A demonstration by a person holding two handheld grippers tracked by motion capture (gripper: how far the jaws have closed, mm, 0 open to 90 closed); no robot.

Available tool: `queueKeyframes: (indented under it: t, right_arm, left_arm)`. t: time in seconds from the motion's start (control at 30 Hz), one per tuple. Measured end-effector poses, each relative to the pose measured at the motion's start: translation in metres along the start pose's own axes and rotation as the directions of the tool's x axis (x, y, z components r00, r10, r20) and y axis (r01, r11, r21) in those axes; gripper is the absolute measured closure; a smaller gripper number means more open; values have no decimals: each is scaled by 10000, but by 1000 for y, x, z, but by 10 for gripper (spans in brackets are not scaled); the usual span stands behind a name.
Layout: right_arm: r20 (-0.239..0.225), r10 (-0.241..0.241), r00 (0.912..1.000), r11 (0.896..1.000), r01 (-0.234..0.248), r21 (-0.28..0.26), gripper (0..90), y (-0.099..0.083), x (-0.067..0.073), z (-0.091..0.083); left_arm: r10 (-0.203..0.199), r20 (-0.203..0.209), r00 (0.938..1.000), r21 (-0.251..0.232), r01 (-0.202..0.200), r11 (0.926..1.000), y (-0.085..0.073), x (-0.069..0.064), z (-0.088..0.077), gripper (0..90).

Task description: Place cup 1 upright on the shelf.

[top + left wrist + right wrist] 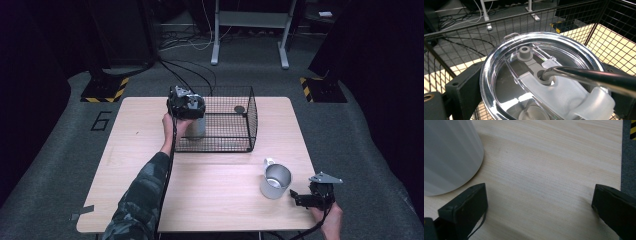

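In the high view the left gripper point(186, 106) hides the top of the tumbler point(195, 127) beneath it. In the left gripper view, the clear lid point(544, 82) runs off the 6 o'clock edge, and its metal straw point(594, 78) off at 3 o'clock.

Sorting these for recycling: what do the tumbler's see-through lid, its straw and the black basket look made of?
The round see-through lid looks like glossy clear plastic, with a frosted slider. The shiny straw mirrors light, so probably polished metal. The black mesh basket is thin wire grid, apparently dark-coated metal.
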State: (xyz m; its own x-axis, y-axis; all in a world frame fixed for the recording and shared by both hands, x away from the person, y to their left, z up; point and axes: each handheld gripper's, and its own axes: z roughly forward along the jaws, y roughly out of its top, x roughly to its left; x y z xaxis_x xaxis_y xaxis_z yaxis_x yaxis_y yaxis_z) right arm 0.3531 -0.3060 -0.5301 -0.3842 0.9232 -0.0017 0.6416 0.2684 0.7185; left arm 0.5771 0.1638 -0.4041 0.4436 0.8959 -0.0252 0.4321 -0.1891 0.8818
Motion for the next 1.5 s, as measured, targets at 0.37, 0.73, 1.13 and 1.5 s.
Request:
queueKeyframes:
  t: [0.37, 0.73, 1.13, 1.5]
  right_arm:
    - [-5, -16, 10000, 10000, 16, 10, 0, 0, 0, 0]
    - [-5, -20, 10000, 10000, 20, 15, 0, 0, 0, 0]
    - [-6, -17, 10000, 10000, 17, 12, 0, 0, 0, 0]
    - [-5, -13, 10000, 10000, 13, 10, 0, 0, 0, 0]
  left_arm:
    - [0, -79, 10000, -64, -1, 10000, -2, -2, -2, 38]
    - [35, -19, 10000, -70, -36, 10000, -2, -3, -5, 11]
    - [412, -32, 9991, -614, -413, 9973, 2, -4, -16, 0]
    - [672, 173, 9976, -993, -651, 9929, 17, -8, -32, 0]
